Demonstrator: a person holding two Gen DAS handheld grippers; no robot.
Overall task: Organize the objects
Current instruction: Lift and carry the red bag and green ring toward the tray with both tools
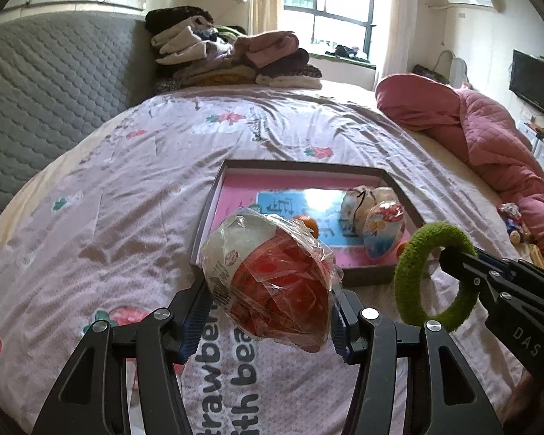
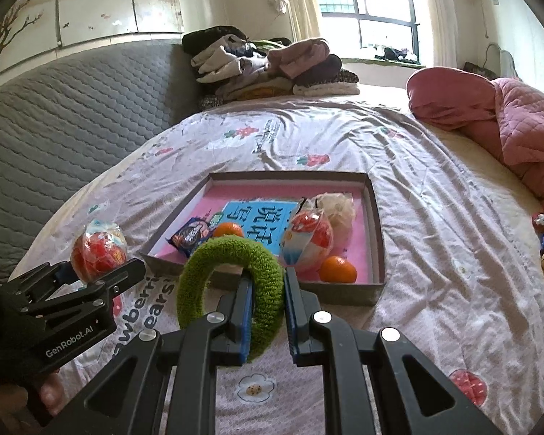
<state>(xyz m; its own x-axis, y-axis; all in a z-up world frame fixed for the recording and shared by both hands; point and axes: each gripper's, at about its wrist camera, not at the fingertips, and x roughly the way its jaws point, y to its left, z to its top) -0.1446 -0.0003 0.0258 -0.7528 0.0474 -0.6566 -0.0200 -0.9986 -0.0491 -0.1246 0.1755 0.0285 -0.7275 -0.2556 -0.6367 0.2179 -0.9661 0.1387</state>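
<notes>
Two loads up over the bed | my left gripper (image 1: 268, 311) pinches a wrapped red snack pack (image 1: 272, 282) – my right gripper (image 2: 266, 311) clamps a green ring (image 2: 232, 279) | both near the tray's (image 2: 377, 239) front edge | risk: slick film slipping – pack drops short.

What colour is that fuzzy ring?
Green. The fuzzy ring shows best in the right wrist view, clamped in the right gripper.
</notes>
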